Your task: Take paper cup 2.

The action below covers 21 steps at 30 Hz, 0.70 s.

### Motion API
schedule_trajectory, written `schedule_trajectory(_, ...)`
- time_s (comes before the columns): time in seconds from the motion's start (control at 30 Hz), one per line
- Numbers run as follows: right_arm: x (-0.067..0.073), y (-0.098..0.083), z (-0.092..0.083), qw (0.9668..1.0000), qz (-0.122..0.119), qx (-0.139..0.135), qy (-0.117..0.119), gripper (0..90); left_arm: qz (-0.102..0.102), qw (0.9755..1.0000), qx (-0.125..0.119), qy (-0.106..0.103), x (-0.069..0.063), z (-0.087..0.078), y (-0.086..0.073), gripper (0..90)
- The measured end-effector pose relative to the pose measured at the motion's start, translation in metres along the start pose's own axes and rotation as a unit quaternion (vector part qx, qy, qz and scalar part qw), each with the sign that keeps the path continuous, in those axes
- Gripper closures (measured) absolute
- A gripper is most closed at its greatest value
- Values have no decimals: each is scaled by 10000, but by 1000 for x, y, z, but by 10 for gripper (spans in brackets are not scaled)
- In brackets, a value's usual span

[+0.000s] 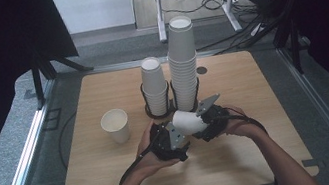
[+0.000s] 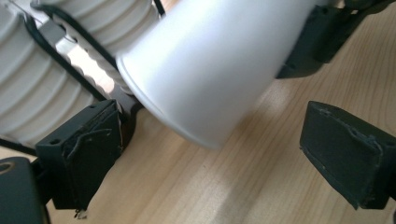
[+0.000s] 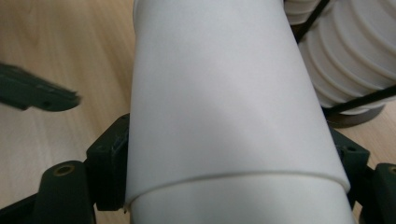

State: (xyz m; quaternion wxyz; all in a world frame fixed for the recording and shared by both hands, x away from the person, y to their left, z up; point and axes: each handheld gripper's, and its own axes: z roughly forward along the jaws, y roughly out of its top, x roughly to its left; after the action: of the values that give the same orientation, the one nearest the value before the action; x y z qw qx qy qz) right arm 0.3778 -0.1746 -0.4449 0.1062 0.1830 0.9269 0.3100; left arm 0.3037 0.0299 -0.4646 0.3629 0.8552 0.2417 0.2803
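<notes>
Gripping a white paper cup (image 1: pixel 186 120) in my right gripper (image 1: pixel 207 125), I hold it lying on its side just above the wooden table (image 1: pixel 243 150), right in front of the black cup holder (image 1: pixel 171 102). In the right gripper view the cup (image 3: pixel 224 107) runs away from me between my two black jaws, which press on its wall from both sides. A seam shows low on it, so what I clamp looks like two cups nested one in the other, though I cannot tell that for certain.

My left gripper (image 1: pixel 173 144) sits just beside the right one, on the side away from the cup holder and a little to the left of it. Its jaws stand apart and hold nothing. In the left gripper view the closed bottom end of the cup (image 2: pixel 205 74) hangs above the table (image 2: pixel 261 186) ahead of them, higher than the pads, and neither pad touches it. The right gripper's jaw shows at the far end of the cup there.

Two stacks stand in the cup holder. The tall stack of cups (image 1: pixel 183 64) is in its right ring, and the short stack of cups (image 1: pixel 154 86) is in its left ring. Their ribbed rims show close by in both gripper views, just behind the held cup.

A single paper cup (image 1: pixel 116 126) stands upright and mouth up to the left of the cup holder, apart from both my hands.
</notes>
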Motion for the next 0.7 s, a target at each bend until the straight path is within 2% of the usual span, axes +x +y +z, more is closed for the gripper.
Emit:
schedule_trajectory(0.1, -1, -2, 2, 9998, 147, -37, -160, 217, -185, 9998, -19, -34, 3, -1, -3, 65)
schedule_trajectory(0.3, 0, -2, -1, 9969, 522, -490, -336, 217, -525, 9985, -84, -128, 9, -4, -8, 71)
schedule_trajectory(0.4, 3, -5, -1, 9930, 721, -823, -435, 217, -583, 9982, -84, -128, 11, -5, -9, 72)
schedule_trajectory(0.47, 4, -8, 1, 9908, 810, -920, -566, 217, -627, 9979, -75, -150, 11, -5, -10, 73)
schedule_trajectory(0.6, 6, -14, 1, 9842, 1054, -1247, -686, 217, -723, 9973, -52, -149, 12, -5, -13, 74)
schedule_trajectory(0.63, 8, -15, 1, 9815, 1118, -1377, -725, 217, -757, 9970, -50, -158, 13, -5, -13, 74)
schedule_trajectory(0.7, 10, -17, 0, 9783, 1170, -1503, -817, 217, -819, 9965, -48, -172, 14, -5, -15, 74)
